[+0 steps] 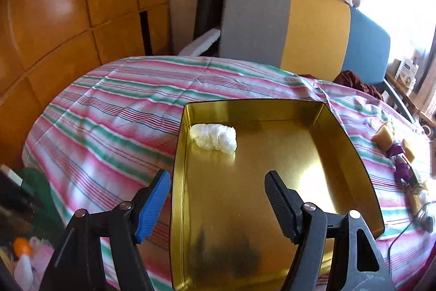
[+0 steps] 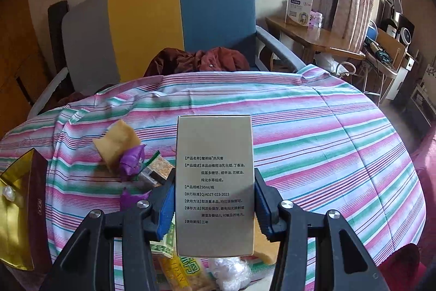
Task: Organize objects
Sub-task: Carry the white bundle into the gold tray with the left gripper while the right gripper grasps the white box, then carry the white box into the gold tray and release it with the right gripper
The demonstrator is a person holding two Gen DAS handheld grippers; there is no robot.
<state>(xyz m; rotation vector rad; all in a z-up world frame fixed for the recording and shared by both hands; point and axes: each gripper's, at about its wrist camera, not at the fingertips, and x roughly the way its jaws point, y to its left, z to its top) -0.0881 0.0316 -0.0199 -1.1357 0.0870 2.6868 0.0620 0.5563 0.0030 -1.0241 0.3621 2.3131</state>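
The right hand-held gripper (image 2: pixel 214 205) was clamped on a flat-faced rectangular carton (image 2: pixel 214 182) of matte silver-grey card, its ribbed blue pads (image 2: pixel 166 209) pressed against the carton's two long sides; the printed face carried small black text. Below the carton, at 6 o'clock, lay a yellow-green printed snack packet (image 2: pixel 174 272) and a crinkled white plastic wad (image 2: pixel 231 274) on the striped cloth. At 10 o'clock from the carton sat a puffy tan pillow-shaped pack (image 2: pixel 115 145), touching a shiny purple foil wrapper (image 2: pixel 132 160), with a speckled clear-wrapped bar (image 2: pixel 159 168) just beside it.

The left hand-held gripper (image 1: pixel 216 182) hung released, jaws spread wide, one blue pad outside the tin's left wall and the black ribbed finger over its floor. Under it sat the shallow rectangular metal tin (image 1: pixel 362 154), gold and glossy inside with rounded corners and a dark smudged reflection at its near end. Inside, at the far left corner toward 11 o'clock, rested a single lumpy roll of translucent white film (image 1: pixel 214 139), apart from the gripper.

The surface (image 1: pixel 109 105) wore a wrinkled pink, green and white striped cloth. Beyond it stood a padded chair (image 2: pixel 174 18) in grey, yellow and blue panels, with crumpled rust-red fabric (image 2: pixel 201 59) on its seat.
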